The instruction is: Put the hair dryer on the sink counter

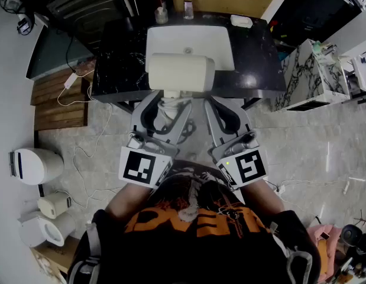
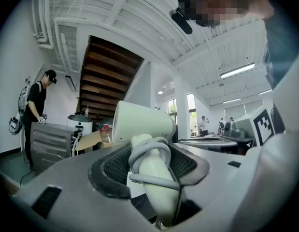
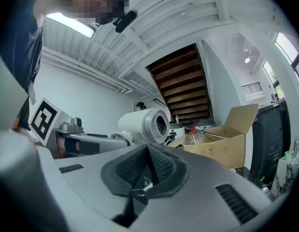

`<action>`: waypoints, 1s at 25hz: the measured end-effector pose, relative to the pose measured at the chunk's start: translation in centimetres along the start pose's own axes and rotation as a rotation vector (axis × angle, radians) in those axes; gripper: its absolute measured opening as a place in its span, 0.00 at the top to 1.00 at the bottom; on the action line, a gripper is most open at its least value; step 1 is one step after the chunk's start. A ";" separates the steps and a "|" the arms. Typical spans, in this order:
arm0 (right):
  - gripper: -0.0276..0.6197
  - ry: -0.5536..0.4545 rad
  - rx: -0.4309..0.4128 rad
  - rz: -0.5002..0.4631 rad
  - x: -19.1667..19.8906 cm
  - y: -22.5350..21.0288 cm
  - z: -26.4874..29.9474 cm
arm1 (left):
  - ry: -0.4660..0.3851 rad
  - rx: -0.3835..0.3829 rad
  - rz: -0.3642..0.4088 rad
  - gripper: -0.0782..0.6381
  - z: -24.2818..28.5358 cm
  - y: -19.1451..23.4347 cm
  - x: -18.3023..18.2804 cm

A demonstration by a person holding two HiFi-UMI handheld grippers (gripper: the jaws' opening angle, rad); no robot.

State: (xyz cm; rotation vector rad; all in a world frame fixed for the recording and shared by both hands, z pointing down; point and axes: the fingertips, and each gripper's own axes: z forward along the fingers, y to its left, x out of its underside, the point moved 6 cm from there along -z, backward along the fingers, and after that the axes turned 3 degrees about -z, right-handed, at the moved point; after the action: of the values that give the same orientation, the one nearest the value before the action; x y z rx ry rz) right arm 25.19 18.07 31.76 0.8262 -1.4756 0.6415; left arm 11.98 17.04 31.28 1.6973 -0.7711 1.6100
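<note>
Left gripper view: left hand-held gripper (image 2: 152, 173) clamped, jaws part-way apart, on the handle of the hair dryer (image 2: 142, 122), over the cord (image 2: 155, 180) wound round it. Probably light, stiff and smooth-shelled, top-heavy at the barrel; best gripped at that handle, where the wrapped cord adds friction. Held in the air near the front edge of the counter (image 1: 117, 70), just before the sink (image 1: 171, 40), not yet set down. Barrel crosswise, round open end toward the right; handle level, back toward the person. Right hand-held gripper (image 3: 148, 151) closed, empty.
</note>
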 end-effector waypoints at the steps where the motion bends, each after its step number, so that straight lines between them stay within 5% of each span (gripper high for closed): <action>1: 0.94 0.002 0.000 0.001 0.0 0.0 -0.1 | 0.002 0.000 0.002 0.54 0.0 -0.1 0.0; 25: 0.94 -0.020 -0.069 0.057 0.3 -0.9 -1.0 | 0.024 -0.073 0.014 0.54 -0.6 -1.8 -0.3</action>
State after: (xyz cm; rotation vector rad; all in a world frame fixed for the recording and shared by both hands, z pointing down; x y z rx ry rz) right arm 26.53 18.28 32.06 0.7412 -1.5351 0.6223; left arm 13.04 18.59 30.89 1.6222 -0.8212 1.5894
